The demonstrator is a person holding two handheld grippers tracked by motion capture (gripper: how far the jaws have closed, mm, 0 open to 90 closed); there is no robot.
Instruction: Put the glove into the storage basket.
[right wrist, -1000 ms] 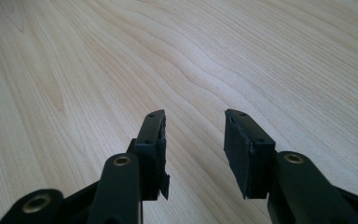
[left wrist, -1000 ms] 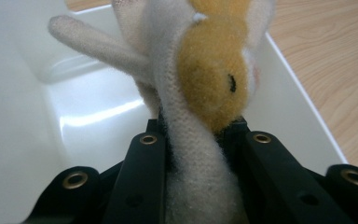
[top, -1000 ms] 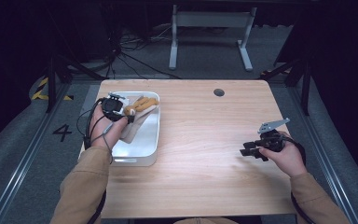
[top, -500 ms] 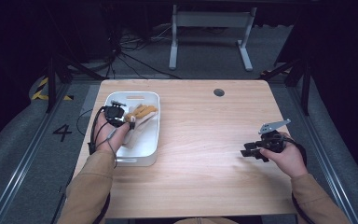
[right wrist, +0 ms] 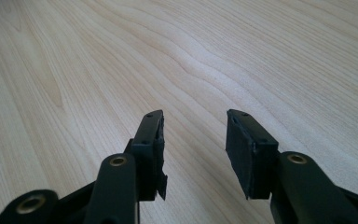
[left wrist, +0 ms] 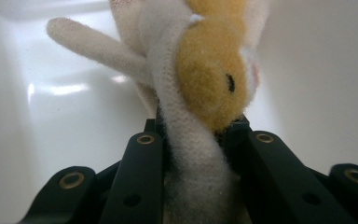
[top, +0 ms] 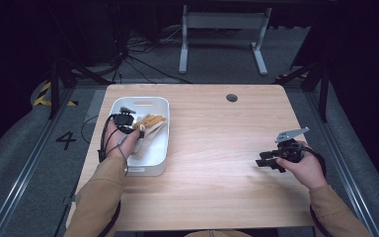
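A white and yellow plush toy (top: pixel 151 126) lies low inside the white bin (top: pixel 164 148) at the table's left side. My left gripper (top: pixel 138 128) is shut on it. In the left gripper view the black jaws press on the toy's soft white body (left wrist: pixel 186 154), its yellow part (left wrist: pixel 209 84) sits just above them, and the bin's white wall (left wrist: pixel 317 70) is close behind. My right gripper (top: pixel 265 162) rests low over the table at the right. Its jaws stand open over bare wood in the right gripper view, with nothing between the pads (right wrist: pixel 244 144).
The wooden table (top: pixel 217 138) has a small round hole (top: pixel 232 98) near its far edge. A metal stand (top: pixel 222 29) and cables lie on the floor beyond. A number 4 (top: pixel 65 140) is marked on the floor to the left.
My left hand has sunk toward the near side with the plush toy, bringing it down into the bin. The right hand has stayed where it was.
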